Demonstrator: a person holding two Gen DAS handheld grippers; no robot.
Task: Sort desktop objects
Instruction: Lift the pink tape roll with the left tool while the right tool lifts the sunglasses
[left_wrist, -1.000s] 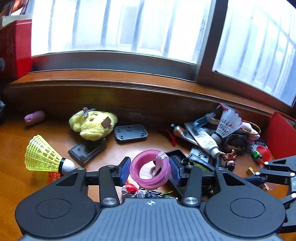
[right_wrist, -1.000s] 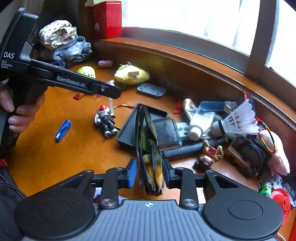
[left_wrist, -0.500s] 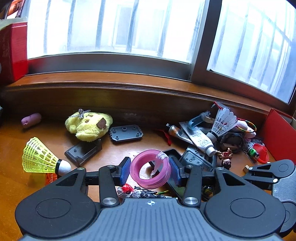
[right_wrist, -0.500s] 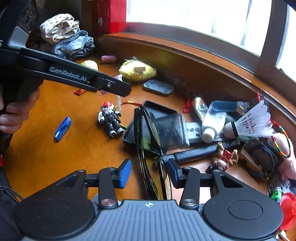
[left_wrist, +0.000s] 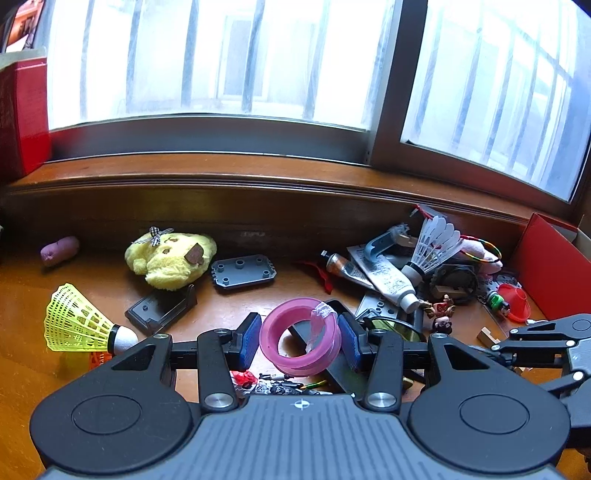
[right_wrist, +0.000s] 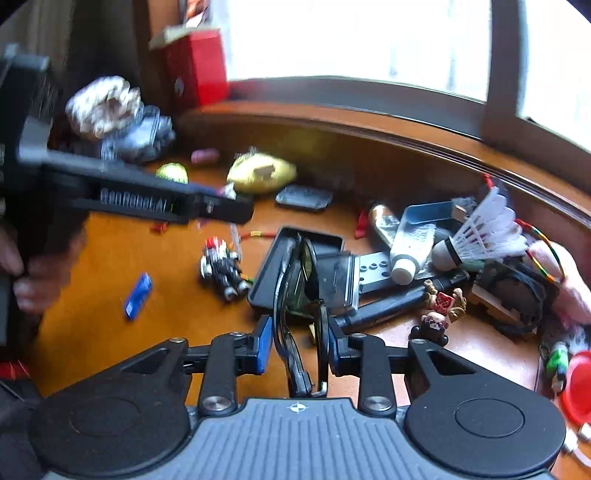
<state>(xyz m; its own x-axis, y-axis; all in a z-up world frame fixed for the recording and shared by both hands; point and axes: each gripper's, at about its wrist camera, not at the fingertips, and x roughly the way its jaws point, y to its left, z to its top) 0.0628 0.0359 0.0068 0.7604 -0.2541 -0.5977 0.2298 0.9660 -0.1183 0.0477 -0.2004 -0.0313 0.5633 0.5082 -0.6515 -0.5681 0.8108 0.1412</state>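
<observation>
My left gripper (left_wrist: 299, 341) is shut on a pink tape roll (left_wrist: 271, 334) with a clear loose end, held above the wooden desk. From the right wrist view the same left gripper (right_wrist: 236, 210) reaches in from the left, a hand on its handle. My right gripper (right_wrist: 299, 343) has dark folded glasses (right_wrist: 295, 280) with yellowish lenses between its blue pads. Its jaws are closing and both pads touch the frame. The glasses' far end lies over an open black case (right_wrist: 317, 240).
A yellow shuttlecock (left_wrist: 74, 328), a yellow plush (left_wrist: 170, 258) and grey plastic plates lie at the left. A white shuttlecock (left_wrist: 436, 247), a tube (left_wrist: 388, 280) and small toys crowd the right beside a red box (left_wrist: 550, 266). A toy robot (right_wrist: 221, 269) and a blue clip (right_wrist: 138, 295) lie on the desk.
The right jaws let go of the glasses half a second ago and have now closed in on them again, with the wrist rolled. The left gripper kept the pink roll and stayed put.
</observation>
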